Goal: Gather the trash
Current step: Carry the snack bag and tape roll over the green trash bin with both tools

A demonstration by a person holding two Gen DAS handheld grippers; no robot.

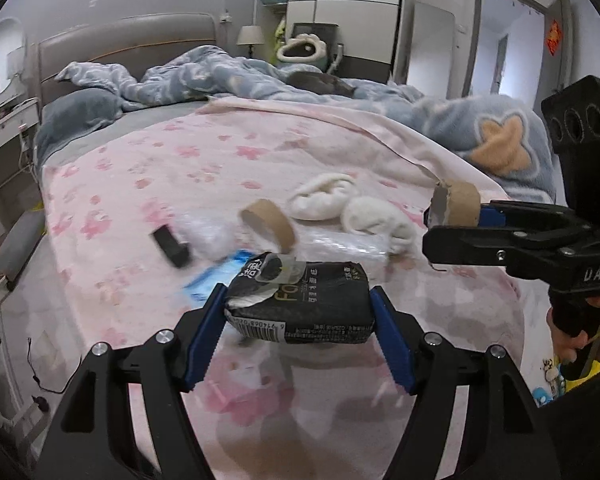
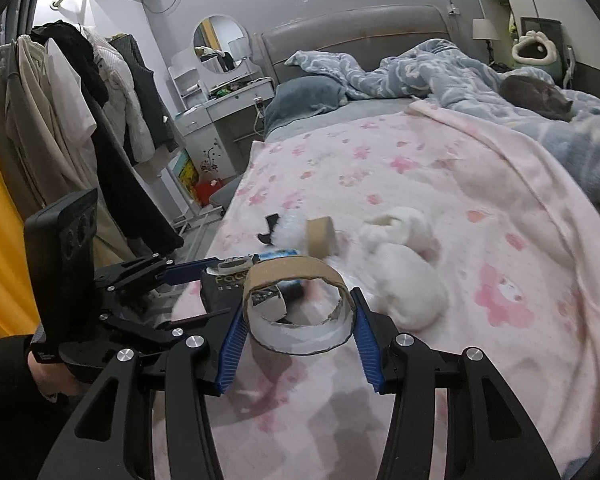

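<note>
A black tissue pack with pale lettering and a torn-open top sits squeezed between the blue pads of the left tongs, lifted clear above the pink flowered blanket that covers the bed; the jaws stand about half apart, closed onto the pack's two ends. A torn cardboard roll, its white inner face showing, is pinched across its width by the right tongs, whose jaws are partly closed on it and hold it just above the blanket too. In the left wrist view the right tongs come in from the right edge with the same roll at their tip, a hand gripping the handle below. On the blanket beyond the held things lies a second cardboard roll, beside it a crumpled white plastic wrapper and a small black object, blurred; a blue-and-white wrapper lies just behind the tissue pack. Two white fluffy socks lie near the roll, touching each other. Farther back a blue patterned duvet is bunched toward the grey headboard, and a dark grey cat is curled on it. In the right wrist view clothes hang at the left, near a round mirror over a dressing table
</note>
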